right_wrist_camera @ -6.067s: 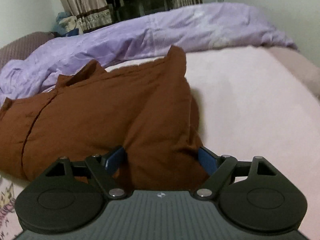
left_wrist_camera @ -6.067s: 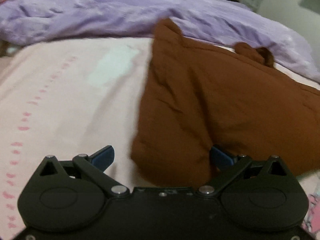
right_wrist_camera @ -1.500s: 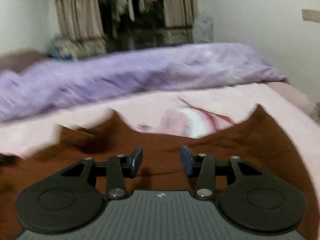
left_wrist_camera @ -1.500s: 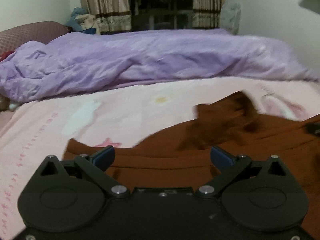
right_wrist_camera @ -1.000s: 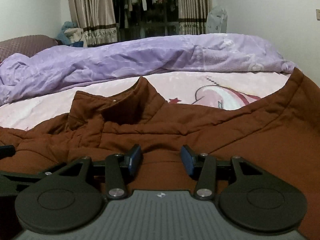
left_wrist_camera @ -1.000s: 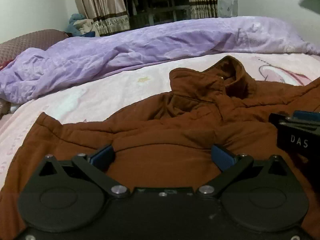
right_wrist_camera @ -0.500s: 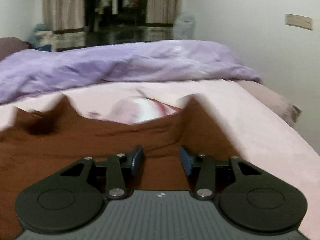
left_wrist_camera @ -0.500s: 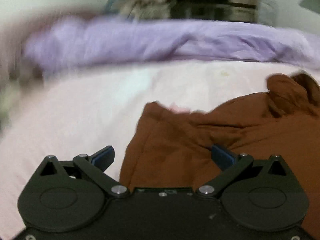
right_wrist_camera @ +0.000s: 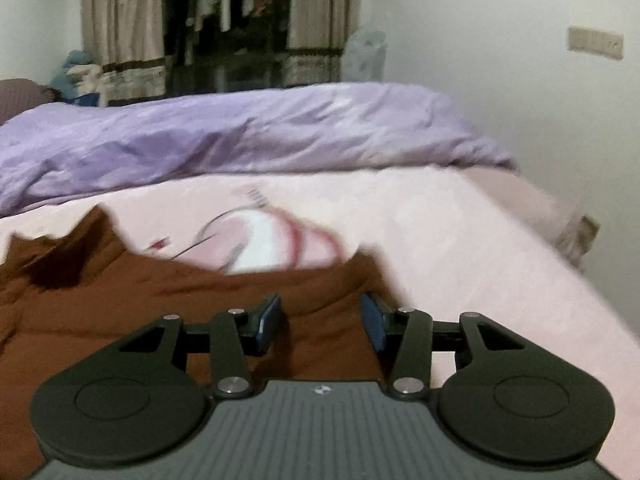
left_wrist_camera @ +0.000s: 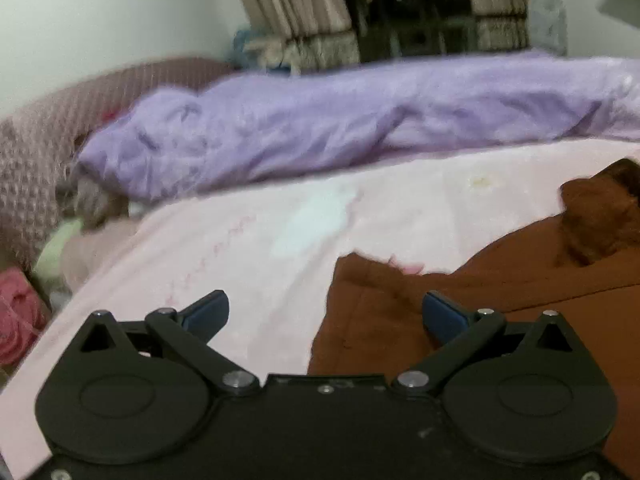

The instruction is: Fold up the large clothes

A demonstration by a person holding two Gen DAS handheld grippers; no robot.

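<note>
Jacket [left_wrist_camera: 500, 320] lies under both spread claws, left [left_wrist_camera: 324, 316] and right [right_wrist_camera: 320, 322], neither gripping

My left gripper [left_wrist_camera: 325, 316] has its jaws spread wide; my right gripper [right_wrist_camera: 320, 322] holds its jaws half apart.

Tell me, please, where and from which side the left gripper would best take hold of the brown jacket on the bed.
Probably at the near left corner of the brown jacket. There its edge lies free on the pink sheet, just ahead of the left gripper, whose jaws stand open. Come in low from the bare sheet side, so that one jaw can slide under the hem.
</note>
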